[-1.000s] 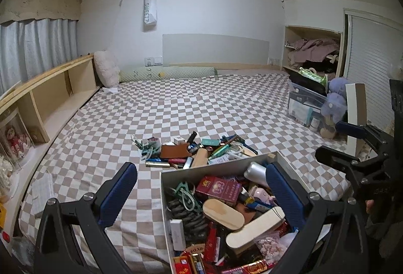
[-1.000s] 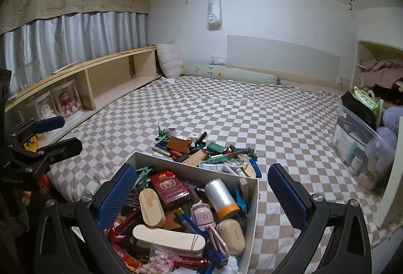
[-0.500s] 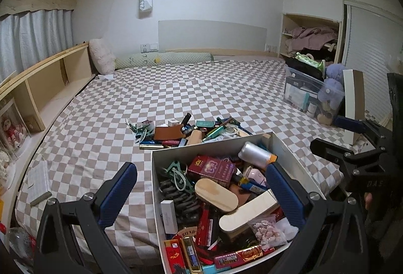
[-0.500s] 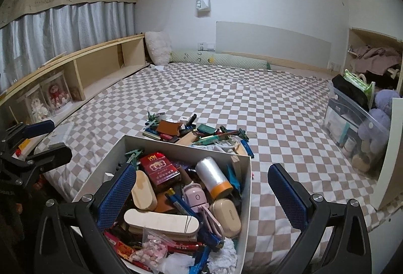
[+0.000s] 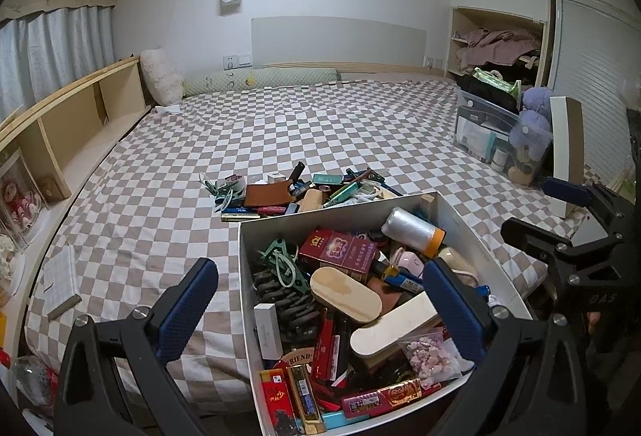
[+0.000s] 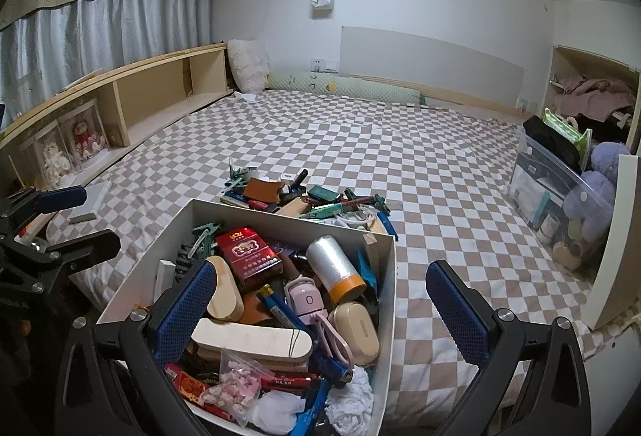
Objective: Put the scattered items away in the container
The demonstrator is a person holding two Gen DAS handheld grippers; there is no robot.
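Observation:
A white box (image 5: 246, 251) full of small items stands on the checkered bed near its front edge; it also shows in the right wrist view (image 6: 390, 267). Behind it lies a pile of scattered items (image 5: 300, 191), also seen in the right wrist view (image 6: 304, 197), with a brown leather wallet (image 5: 266, 194) among them. My left gripper (image 5: 320, 301) is open and empty, hovering over the box's left half. My right gripper (image 6: 320, 305) is open and empty, over the box's right side. Each gripper shows in the other's view: the right one (image 5: 561, 215), the left one (image 6: 60, 211).
A wooden shelf unit (image 6: 132, 107) with doll cases runs along the bed's left side. A clear storage bin (image 6: 561, 191) with a purple plush stands at the right. A small notebook (image 5: 60, 285) lies at the bed's left edge. Pillows (image 5: 160, 75) lie at the far end.
Both grippers have risen and tilted down, so the box sits higher and fuller in both views. Both stayed open. The items have not moved.

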